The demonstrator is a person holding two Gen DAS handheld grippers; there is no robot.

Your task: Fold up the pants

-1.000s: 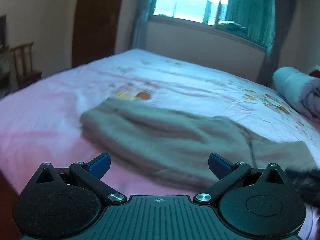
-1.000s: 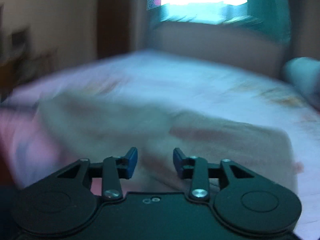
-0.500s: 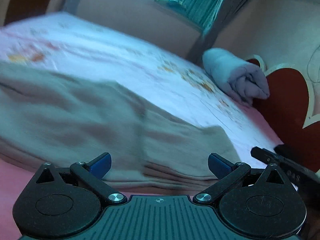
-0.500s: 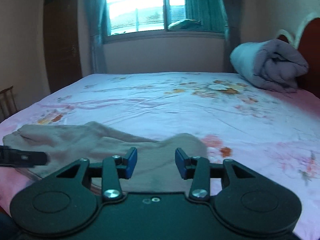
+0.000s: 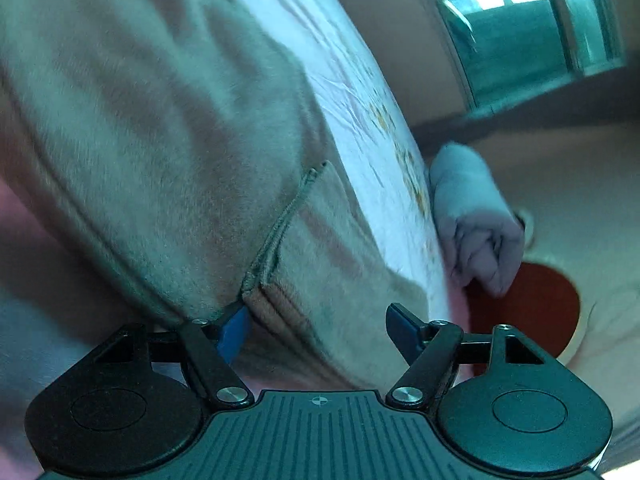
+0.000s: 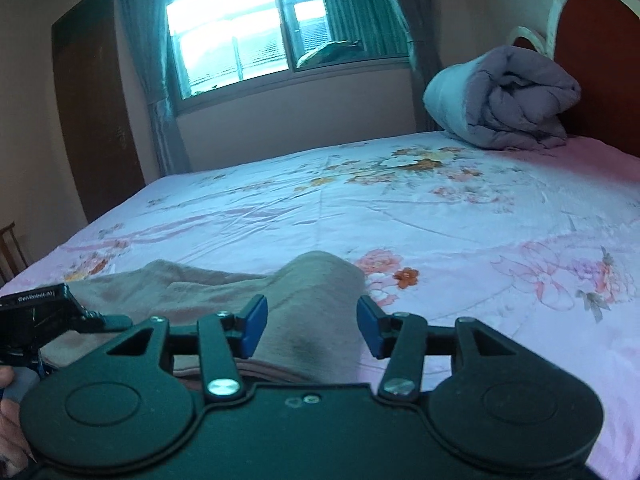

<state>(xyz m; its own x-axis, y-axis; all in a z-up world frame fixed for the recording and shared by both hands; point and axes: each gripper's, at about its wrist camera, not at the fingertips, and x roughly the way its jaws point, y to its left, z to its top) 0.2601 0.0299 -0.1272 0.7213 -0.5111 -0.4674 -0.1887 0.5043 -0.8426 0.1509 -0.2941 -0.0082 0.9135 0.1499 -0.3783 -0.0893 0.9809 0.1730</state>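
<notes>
"GenRobot.AI" on left tool

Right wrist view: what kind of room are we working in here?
A bedroom, most likely in a home. A wide bed with a floral sheet fills the view, a rolled quilt lies against the red headboard, and a curtained window sits behind it.

Dim bluish daylight, window glare, left-wrist blur.
</notes>
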